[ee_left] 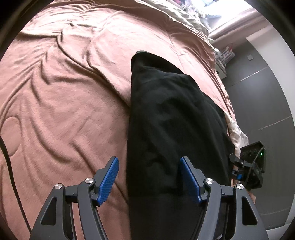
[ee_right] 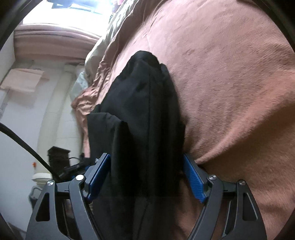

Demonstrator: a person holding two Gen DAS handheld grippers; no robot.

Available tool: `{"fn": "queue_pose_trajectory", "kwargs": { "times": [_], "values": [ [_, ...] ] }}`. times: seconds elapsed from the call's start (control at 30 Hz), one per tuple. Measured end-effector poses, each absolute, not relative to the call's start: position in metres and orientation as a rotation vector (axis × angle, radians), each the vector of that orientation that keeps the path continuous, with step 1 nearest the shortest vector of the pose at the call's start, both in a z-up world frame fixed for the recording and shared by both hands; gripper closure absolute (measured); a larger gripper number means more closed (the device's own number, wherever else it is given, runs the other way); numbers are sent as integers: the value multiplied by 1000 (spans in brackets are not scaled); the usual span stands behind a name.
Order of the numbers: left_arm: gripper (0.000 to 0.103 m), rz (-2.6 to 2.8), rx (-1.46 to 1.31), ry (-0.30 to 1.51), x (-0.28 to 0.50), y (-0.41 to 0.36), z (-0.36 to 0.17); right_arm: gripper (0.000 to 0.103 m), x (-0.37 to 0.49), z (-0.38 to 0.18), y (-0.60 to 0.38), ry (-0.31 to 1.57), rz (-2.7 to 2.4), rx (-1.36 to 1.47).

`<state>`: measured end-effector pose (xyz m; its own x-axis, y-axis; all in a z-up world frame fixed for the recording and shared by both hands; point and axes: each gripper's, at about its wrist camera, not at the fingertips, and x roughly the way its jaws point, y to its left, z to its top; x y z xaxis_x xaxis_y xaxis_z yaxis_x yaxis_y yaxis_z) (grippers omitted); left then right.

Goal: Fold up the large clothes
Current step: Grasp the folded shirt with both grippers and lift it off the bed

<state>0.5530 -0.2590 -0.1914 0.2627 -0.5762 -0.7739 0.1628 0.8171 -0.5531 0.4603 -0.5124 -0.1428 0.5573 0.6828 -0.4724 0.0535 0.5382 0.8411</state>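
Note:
A long black garment [ee_left: 166,120] lies folded lengthwise on the pink-brown blanket [ee_left: 64,92] near the bed's edge. My left gripper [ee_left: 149,177] is open, its blue pads [ee_left: 108,179] wide apart over the garment's left edge at its near end. In the right wrist view the same garment [ee_right: 143,110] runs away from me, with a loose flap [ee_right: 103,129] hanging off on the left. My right gripper [ee_right: 147,177] is open, its pads [ee_right: 193,177] on both sides of the garment's near end. The other gripper shows at the right of the left wrist view [ee_left: 248,166].
The blanket [ee_right: 230,92] is wrinkled on the left. A beige cover [ee_left: 184,16] lies at the far end. The bed edge drops to a grey floor [ee_left: 258,92]. A black cable [ee_right: 24,142] and dark furniture [ee_right: 59,157] stand beside the bed.

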Motion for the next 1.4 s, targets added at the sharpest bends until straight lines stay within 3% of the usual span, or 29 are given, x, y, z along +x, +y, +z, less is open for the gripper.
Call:
{"fn": "queue_pose_trajectory", "kwargs": {
  "times": [0.2,0.23,0.3,0.4,0.5,0.63,0.9,1.4],
  "values": [
    [33,-531,-422,1213,562,-269,-198,28,491,-149,-508,921,500,944],
    [33,-528,-427,1213,563,-269,-198,32,496,-149,-504,924,496,932],
    [37,-517,-434,1215,565,-270,-198,59,504,-153,-502,951,476,924],
    [47,-517,-434,1210,563,-270,-192,78,503,-148,-500,937,468,909],
    [55,-521,-415,1188,557,-268,-182,85,493,-130,-494,897,462,870],
    [65,-529,-410,1156,547,-265,-166,88,480,-111,-481,866,447,830],
    [72,-562,-418,1056,514,-254,-125,88,442,-73,-459,772,465,779],
    [75,-619,-429,846,432,-234,-29,88,336,-12,-430,598,524,688]
  ]
}}
